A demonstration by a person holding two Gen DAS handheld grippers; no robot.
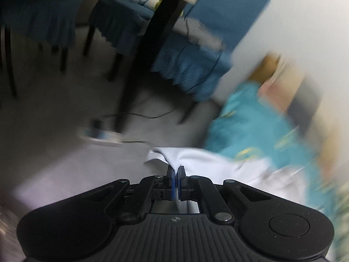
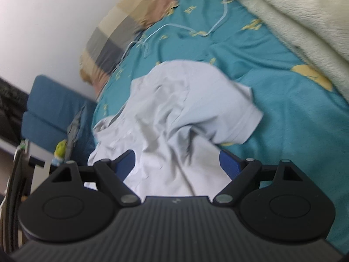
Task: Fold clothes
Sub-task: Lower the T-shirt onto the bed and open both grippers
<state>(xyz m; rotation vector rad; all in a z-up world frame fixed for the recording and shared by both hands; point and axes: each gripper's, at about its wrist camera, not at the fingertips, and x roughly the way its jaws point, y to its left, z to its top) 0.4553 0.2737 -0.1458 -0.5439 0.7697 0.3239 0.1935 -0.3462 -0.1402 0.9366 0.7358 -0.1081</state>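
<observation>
A white shirt (image 2: 174, 113) lies crumpled on a teal bedsheet (image 2: 283, 100). My right gripper (image 2: 177, 163) is open, its blue pads wide apart over the shirt's near part, with cloth lying between them. My left gripper (image 1: 176, 174) is shut on an edge of the white shirt (image 1: 218, 166), which bunches up from between the blue pads and trails off to the right. The left wrist view is blurred.
A checked pillow (image 2: 122, 30) lies against the white wall at the head of the bed. A pale green blanket (image 2: 294, 15) is heaped at the right. Blue-covered chairs (image 1: 196, 65) and a dark table leg (image 1: 148, 50) stand off the bed; cables run on the floor.
</observation>
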